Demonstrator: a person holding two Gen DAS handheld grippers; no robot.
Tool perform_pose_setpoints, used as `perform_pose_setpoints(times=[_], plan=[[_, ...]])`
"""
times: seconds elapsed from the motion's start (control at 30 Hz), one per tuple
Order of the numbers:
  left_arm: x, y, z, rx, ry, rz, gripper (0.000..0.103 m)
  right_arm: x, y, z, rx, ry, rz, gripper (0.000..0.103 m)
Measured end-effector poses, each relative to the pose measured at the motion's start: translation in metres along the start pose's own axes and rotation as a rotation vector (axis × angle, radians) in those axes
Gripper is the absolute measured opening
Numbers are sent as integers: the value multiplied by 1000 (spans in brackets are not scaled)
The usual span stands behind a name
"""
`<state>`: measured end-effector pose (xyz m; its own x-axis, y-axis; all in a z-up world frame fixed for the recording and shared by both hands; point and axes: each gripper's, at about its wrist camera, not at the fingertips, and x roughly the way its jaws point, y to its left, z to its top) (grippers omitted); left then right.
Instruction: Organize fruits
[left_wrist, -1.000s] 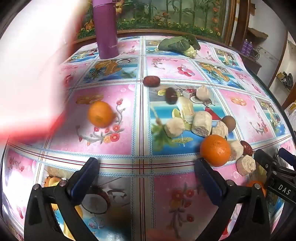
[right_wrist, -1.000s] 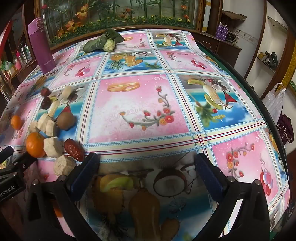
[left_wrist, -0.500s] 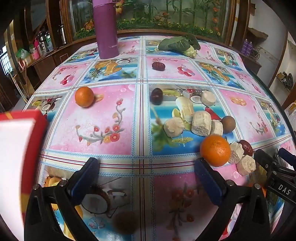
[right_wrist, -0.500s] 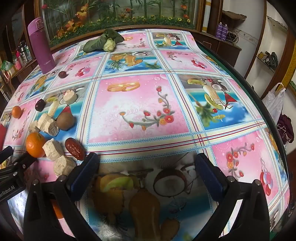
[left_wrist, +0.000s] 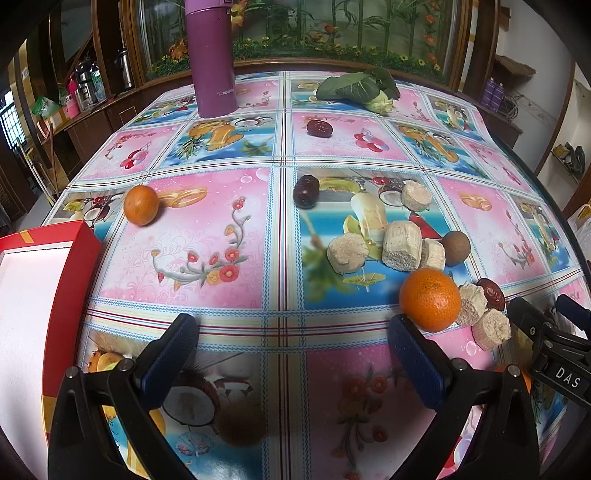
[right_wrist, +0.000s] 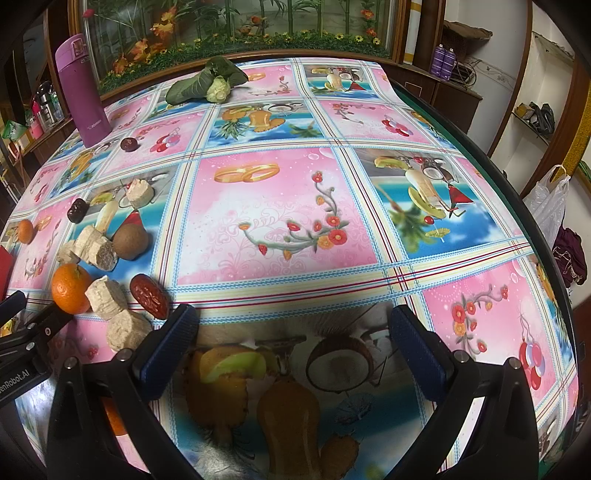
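Both my grippers hang low over the bench, which wears a glossy cloth printed with pink and blue fruit squares. The left gripper has its blue-padded fingers spread wide and released, with only cloth between them. The right gripper is the same: fingers apart, grasping nothing.

From my left wrist view, a large orange sits just beyond my right-hand fingertip, touching a pale cut chunk. A wrinkled red date lies behind that chunk, and another pale chunk lies nearer me. Farther out is a cluster of three more pale chunks with a brown round fruit just beside them. A lone chunk and a dark date lie beyond, and a third date lies farther still. A small orange rests well apart to the left. A red-edged box with a white inside stands at the left margin, near that orange.

At the far end of the bench are a purple flask, upright, and a leafy green vegetable lying flat.

In the right wrist view the same fruits are crowded along the left edge, with the bench bare of fruit ahead of my fingers.
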<state>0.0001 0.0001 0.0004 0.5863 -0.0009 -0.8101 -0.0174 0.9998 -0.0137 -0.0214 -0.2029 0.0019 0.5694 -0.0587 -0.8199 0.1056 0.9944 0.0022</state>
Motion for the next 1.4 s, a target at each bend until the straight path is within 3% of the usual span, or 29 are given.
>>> perform_pose_setpoints(times=[0.47, 0.6, 0.73, 0.87, 1.13, 1.4], plan=[[0, 0, 0, 0, 0, 0, 102, 2, 2, 1, 2, 1, 0, 103], [-2, 3, 0, 24, 41, -24, 102, 3, 3, 5, -17, 28, 27, 103], [-33, 17, -16, 22, -33, -1, 102, -36, -14, -1, 69, -120, 96, 103], [-80, 41, -25, 26, -122, 51, 102, -63, -14, -14, 103, -172, 205, 103], [-118, 83, -50, -6, -170, 142, 103, -75, 19, -38, 7, -121, 263, 103], [-121, 83, -57, 9, -188, 181, 103, -77, 46, -45, -73, -106, 262, 103]])
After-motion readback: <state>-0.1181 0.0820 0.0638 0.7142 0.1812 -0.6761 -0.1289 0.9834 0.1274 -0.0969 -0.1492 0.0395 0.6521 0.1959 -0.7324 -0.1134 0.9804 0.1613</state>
